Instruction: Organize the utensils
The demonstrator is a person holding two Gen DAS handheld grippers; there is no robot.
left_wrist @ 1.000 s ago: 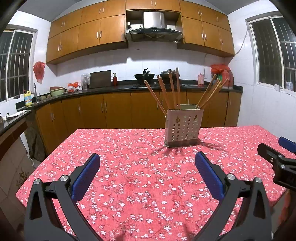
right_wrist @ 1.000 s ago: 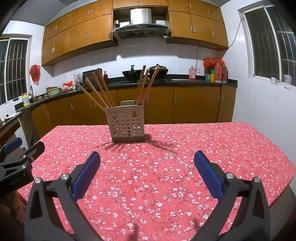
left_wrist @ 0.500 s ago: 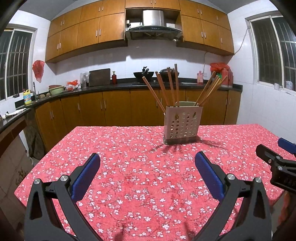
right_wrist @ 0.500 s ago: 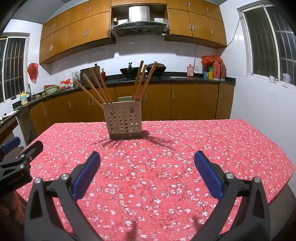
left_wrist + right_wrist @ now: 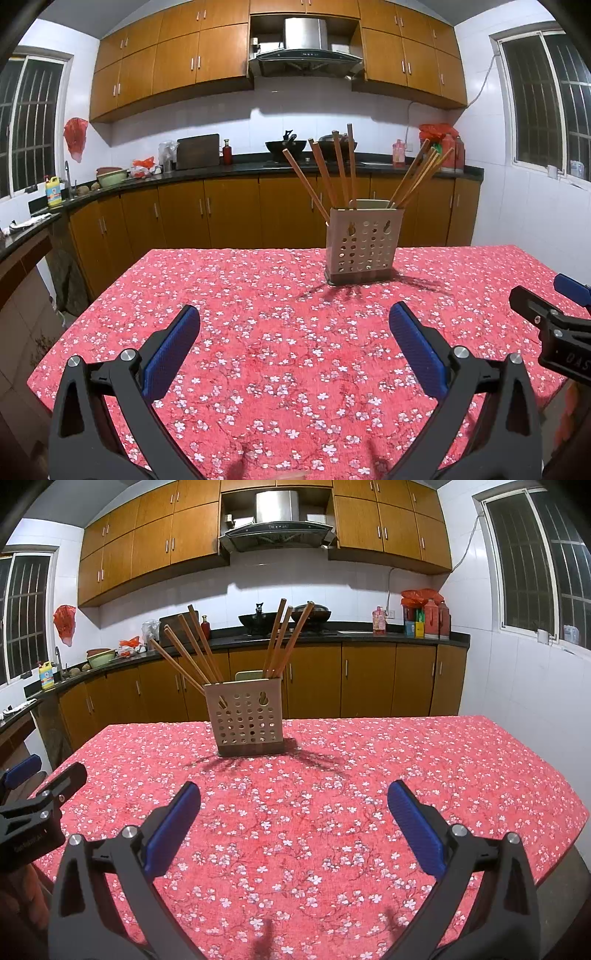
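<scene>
Seemingly finished: wooden chopsticks [image 5: 334,173] stand in the perforated beige holder [image 5: 364,245] ahead of both empty, spread-open grippers [image 5: 293,328] [image 5: 293,808].

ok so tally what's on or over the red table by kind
chopsticks: 7 (4 lean left, 3 lean right)
utensil holder: 1
grippers: 2, left gripper and right gripper, both with fingers apart
total: 10
</scene>
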